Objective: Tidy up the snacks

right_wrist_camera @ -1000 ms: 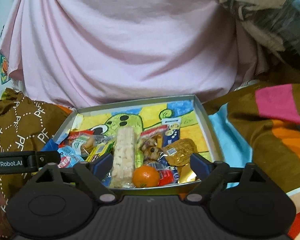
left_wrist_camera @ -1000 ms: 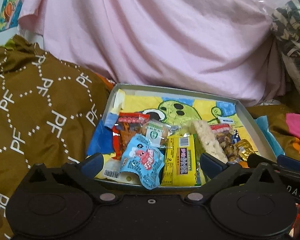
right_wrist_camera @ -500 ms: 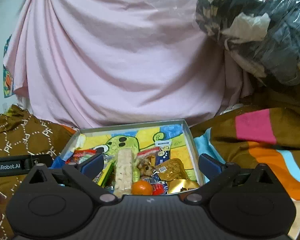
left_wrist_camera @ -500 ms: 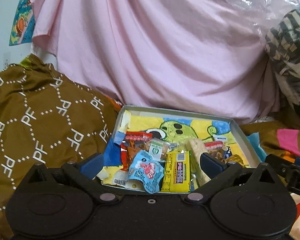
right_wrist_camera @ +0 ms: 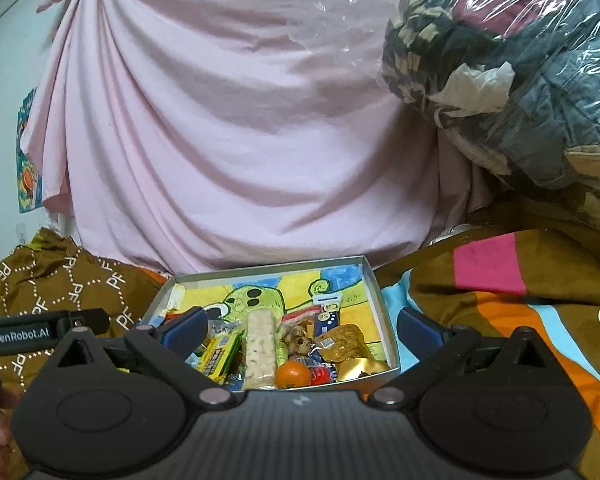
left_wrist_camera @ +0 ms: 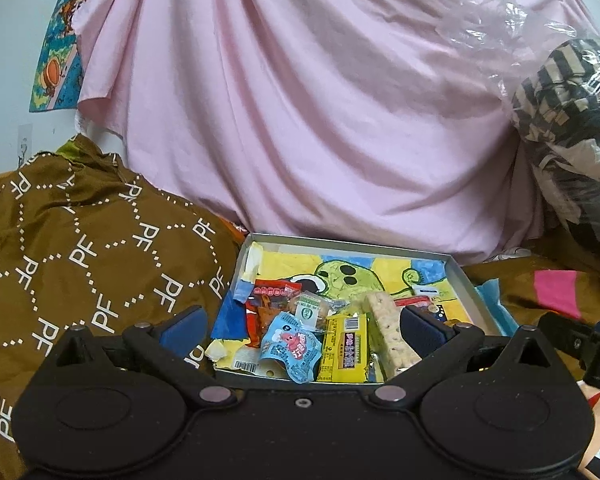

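Observation:
A shallow grey tray (left_wrist_camera: 348, 240) with a yellow cartoon lining holds several snacks: a light blue packet (left_wrist_camera: 290, 346), a yellow packet (left_wrist_camera: 345, 350), a pale rice bar (left_wrist_camera: 388, 330) and a red packet (left_wrist_camera: 270, 300). In the right wrist view the tray (right_wrist_camera: 374, 288) also shows the rice bar (right_wrist_camera: 260, 346), a small orange (right_wrist_camera: 293, 373) and gold wrappers (right_wrist_camera: 346, 344). My left gripper (left_wrist_camera: 302, 326) is open and empty, just short of the tray's near edge. My right gripper (right_wrist_camera: 302, 326) is open and empty, also before the near edge.
A brown patterned cloth (left_wrist_camera: 80, 264) lies left of the tray. A striped brown, pink and orange blanket (right_wrist_camera: 500, 292) lies right. A pink sheet (left_wrist_camera: 300, 120) hangs behind. A plastic-wrapped bundle of clothes (right_wrist_camera: 520, 80) sits at upper right.
Both grippers have pulled back and tilted up from the tray, which now looks smaller and lower in both views. Both stay open and empty. The snacks have not moved.

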{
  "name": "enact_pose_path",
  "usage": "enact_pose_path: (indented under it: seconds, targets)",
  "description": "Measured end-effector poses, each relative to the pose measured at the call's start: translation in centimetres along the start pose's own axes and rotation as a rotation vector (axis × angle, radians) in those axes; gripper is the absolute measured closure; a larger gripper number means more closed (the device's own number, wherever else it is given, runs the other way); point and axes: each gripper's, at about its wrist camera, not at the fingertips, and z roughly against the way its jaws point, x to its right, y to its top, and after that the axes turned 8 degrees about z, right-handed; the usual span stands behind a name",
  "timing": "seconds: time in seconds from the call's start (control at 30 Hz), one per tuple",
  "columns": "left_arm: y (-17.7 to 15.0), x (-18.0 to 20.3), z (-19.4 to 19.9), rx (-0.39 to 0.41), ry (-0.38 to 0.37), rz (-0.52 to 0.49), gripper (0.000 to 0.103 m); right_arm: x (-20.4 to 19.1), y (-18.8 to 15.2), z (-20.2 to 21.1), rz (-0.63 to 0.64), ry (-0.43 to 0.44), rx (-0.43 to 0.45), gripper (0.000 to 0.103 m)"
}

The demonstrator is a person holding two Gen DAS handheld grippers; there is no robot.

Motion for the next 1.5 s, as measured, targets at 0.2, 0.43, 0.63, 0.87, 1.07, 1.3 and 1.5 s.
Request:
enact_pose_path:
  seconds: [0.2, 0.43, 0.63, 0.87, 1.07, 1.3, 1.5]
  targets:
    - [-0.1, 0.1, 1.1, 0.015, -0.006, -0.012, 0.001, -0.3, 0.1, 1.2, 0.016, -0.010, 0.017, 0.000]
    - [-0.4, 0.3, 2.1, 0.027, -0.006, -0.026, 0.001, -0.1, -0.1, 2.1, -0.001, -0.021, 0.019, 0.000]
    - [-0.7, 0.2, 2.8, 0.030, -0.006, -0.027, 0.001, 0.0, -0.4, 2.8, -0.009, -0.031, 0.011, 0.000]
    - [-1.2, -0.4, 4.2, 0.034, 0.001, -0.019, 0.001, -0.2, -1.0, 3.7, -0.005, -0.038, -0.007, 0.000]
    - [-1.9, -1.0, 5.5, 0.021, 0.011, -0.015, 0.001, -0.4, -1.5, 4.6, 0.001, -0.042, -0.031, 0.000]
    - [-2.6, -1.4, 6.7, 0.008, 0.026, -0.016, 0.001, -0.6, -2.0, 5.6, -0.004, -0.039, -0.051, 0.000]
    - [-3.3, -1.7, 7.6, -0.016, 0.051, -0.023, 0.001, -1.0, -2.9, 6.6, -0.001, -0.029, -0.086, 0.000]
